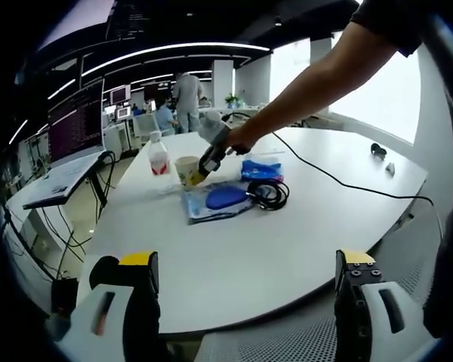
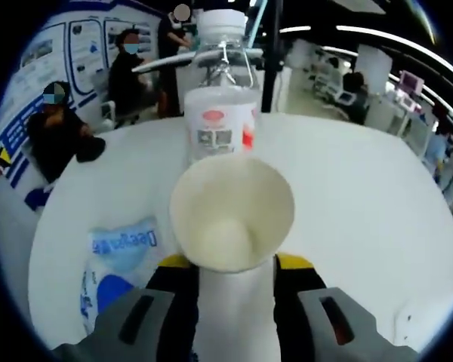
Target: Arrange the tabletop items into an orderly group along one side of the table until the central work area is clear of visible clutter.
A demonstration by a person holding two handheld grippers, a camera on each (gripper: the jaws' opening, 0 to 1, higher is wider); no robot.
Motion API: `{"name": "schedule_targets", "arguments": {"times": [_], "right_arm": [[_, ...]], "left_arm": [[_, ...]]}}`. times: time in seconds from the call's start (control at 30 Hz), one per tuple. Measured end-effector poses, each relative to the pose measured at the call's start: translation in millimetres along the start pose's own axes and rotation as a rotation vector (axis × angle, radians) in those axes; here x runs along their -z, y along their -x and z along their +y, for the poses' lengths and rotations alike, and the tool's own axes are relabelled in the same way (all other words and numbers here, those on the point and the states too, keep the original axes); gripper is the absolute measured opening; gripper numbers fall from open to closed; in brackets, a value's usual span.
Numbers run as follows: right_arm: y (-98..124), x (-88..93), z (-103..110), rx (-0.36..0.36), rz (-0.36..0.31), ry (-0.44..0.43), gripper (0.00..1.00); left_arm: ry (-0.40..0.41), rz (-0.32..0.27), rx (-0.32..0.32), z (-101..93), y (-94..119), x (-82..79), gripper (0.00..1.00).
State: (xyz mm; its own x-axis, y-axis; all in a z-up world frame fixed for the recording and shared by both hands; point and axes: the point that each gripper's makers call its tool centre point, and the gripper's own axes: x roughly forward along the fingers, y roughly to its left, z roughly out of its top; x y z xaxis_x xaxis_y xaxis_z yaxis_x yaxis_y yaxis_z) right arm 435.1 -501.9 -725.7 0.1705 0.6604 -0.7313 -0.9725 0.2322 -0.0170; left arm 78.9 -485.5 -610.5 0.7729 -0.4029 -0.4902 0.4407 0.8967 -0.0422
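Paper cup (image 2: 232,219) upright, mouth up.

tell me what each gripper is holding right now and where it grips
The right gripper holds the paper cup by its lower side wall, jaws on either side. The left gripper holds nothing, its jaws wide apart.

Right gripper (image 2: 232,275) (jaws clamped on a cream paper cup (image 2: 230,226)) extends on outstretched bare arm (image 1: 309,83); left gripper (image 1: 245,286) gapes empty.
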Motion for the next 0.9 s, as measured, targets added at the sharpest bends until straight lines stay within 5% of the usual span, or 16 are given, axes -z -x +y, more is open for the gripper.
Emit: {"name": "schedule_targets", "arguments": {"times": [0.33,0.77,0.9], "right_arm": [[8,10.6,-15,0.018,0.011,0.002,0.35],[46,32.8,-16,0.068,-0.039,-0.084,0.38],[54,37.7,-12,0.075,-0.051,-0.097,0.48]], "left_arm": [[-0.005,0.007,0.003,-1.1,-1,1.3,0.97],[-0.006,-0.012,0.011,0.3,-1,-3.4,0.98],[-0.015,-0.033,0.030,-2.9,0,-9.3,0.99]]}}
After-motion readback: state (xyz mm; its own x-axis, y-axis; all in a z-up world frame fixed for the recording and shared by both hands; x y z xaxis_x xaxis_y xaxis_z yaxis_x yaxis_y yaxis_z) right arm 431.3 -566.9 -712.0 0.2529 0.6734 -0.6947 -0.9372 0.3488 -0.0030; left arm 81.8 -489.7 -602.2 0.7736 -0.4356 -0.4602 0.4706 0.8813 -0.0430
